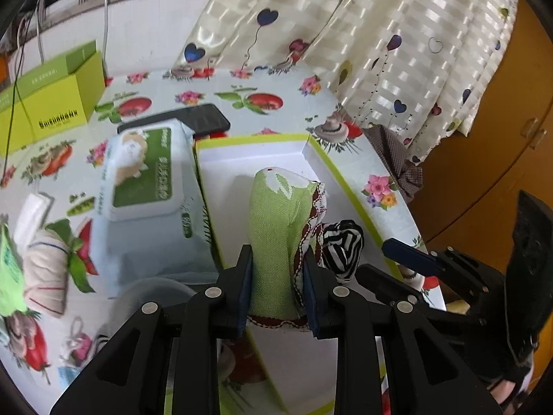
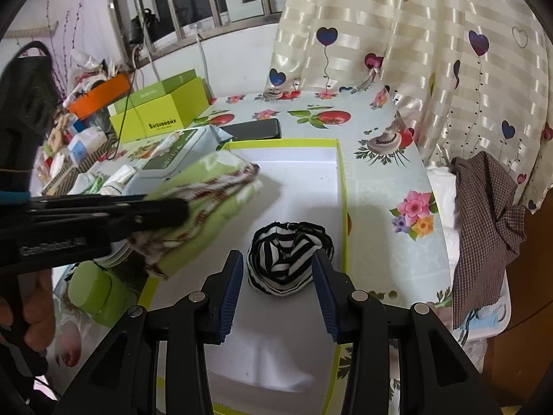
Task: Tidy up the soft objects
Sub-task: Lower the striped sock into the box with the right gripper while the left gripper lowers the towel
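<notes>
One green cloth (image 1: 273, 228) clamped in left gripper (image 1: 278, 273); one striped roll (image 2: 288, 257) between parted right gripper (image 2: 278, 273).

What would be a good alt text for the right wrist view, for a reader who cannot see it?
The right gripper is open, its fingers either side of a black-and-white striped cloth bundle lying in a white tray with a lime-green rim. From the left, the left gripper holds a folded green cloth above the tray, on a table with a fruit-and-flower tablecloth.
</notes>
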Tool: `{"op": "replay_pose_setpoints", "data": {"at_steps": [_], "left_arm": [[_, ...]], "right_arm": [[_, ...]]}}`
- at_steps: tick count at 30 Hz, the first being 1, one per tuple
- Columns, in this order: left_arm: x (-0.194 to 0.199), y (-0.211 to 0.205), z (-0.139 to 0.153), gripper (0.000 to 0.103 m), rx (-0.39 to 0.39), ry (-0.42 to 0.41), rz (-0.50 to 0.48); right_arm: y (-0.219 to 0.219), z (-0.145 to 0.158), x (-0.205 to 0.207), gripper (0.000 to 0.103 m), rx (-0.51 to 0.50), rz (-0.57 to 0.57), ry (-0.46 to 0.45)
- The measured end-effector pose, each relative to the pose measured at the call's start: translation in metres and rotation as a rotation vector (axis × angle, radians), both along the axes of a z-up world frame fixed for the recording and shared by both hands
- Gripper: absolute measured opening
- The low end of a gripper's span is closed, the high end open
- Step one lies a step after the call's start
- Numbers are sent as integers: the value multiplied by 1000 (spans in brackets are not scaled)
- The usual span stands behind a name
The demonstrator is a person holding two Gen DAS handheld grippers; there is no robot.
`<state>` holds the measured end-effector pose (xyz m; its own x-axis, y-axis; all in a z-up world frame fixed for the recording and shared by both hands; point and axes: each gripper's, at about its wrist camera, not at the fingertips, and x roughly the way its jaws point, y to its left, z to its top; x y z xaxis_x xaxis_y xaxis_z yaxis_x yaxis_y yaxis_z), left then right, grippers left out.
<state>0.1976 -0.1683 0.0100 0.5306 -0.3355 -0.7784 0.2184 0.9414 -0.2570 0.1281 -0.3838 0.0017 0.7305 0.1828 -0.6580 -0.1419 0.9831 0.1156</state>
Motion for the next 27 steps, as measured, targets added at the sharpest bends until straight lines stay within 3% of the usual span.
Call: {"op": "replay_pose_setpoints", "data": {"at_steps": [7,12,27], "left_arm": [[1,-5,-9,39,-9,34,-4],[-5,-1,-2,39,-45,20,-12],[-49,25,31,39,-32,-93,-3]], "right_arm": [[0,0,-2,40,1,-5,0],[0,0,-5,40,1,-9,-3],[25,18,-24,40,-12,14,-37]]}}
